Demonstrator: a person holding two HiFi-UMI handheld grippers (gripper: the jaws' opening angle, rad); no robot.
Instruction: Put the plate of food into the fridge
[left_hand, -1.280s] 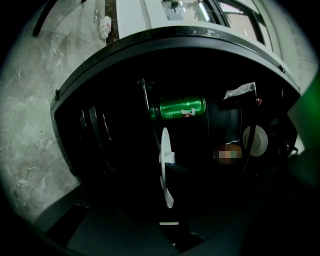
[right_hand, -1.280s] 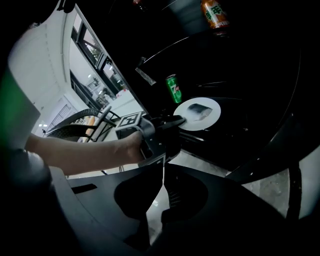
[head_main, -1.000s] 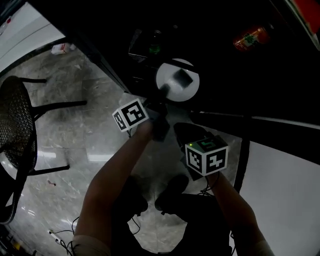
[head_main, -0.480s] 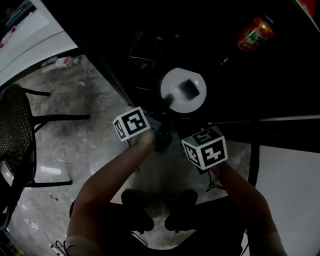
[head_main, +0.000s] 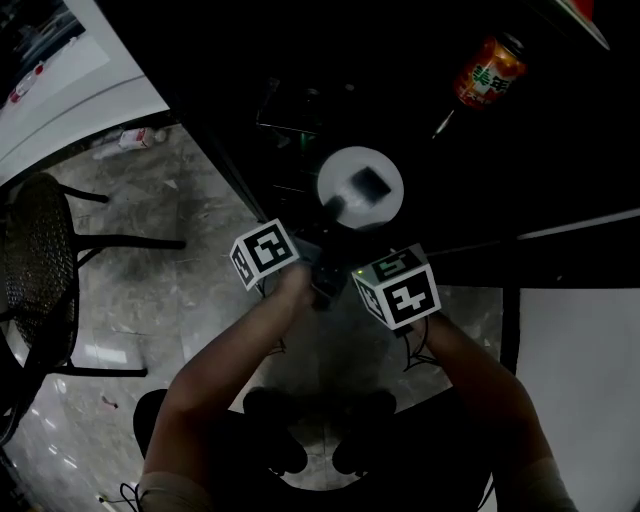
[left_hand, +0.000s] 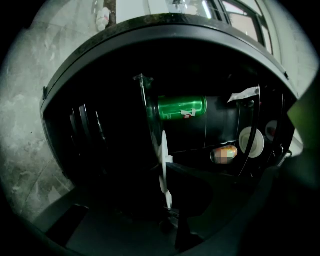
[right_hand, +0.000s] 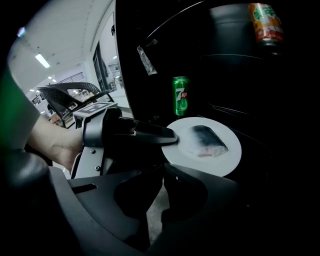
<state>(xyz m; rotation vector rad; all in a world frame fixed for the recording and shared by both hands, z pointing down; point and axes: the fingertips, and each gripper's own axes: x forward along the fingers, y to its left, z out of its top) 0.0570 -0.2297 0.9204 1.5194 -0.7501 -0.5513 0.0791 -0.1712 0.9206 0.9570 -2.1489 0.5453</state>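
A white plate (head_main: 385, 205) with a dark piece of food (head_main: 370, 183) is held level at the dark open fridge (head_main: 300, 90). My left gripper (head_main: 330, 212) is shut on the plate's near-left rim. In the left gripper view the plate (left_hand: 163, 145) stands edge-on between the jaws of the left gripper (left_hand: 164, 170). The right gripper view shows the plate (right_hand: 220, 160), the food (right_hand: 208, 141) and the left gripper (right_hand: 170, 136) pinching the rim. My right gripper (right_hand: 164, 169) is shut on nothing, just below and in front of the plate; its marker cube (head_main: 397, 290) sits beside the left hand.
Inside the fridge are a green can (right_hand: 180, 95) behind the plate and an orange can (head_main: 485, 72) higher to the right. A black mesh chair (head_main: 40, 270) stands on the marble floor at the left, a small bottle (head_main: 125, 140) lies beyond it. A white panel (head_main: 580, 380) is at the lower right.
The right gripper has moved left and closer to the left gripper, under the plate's near edge. The plate stays in the left gripper's hold, hardly shifted.
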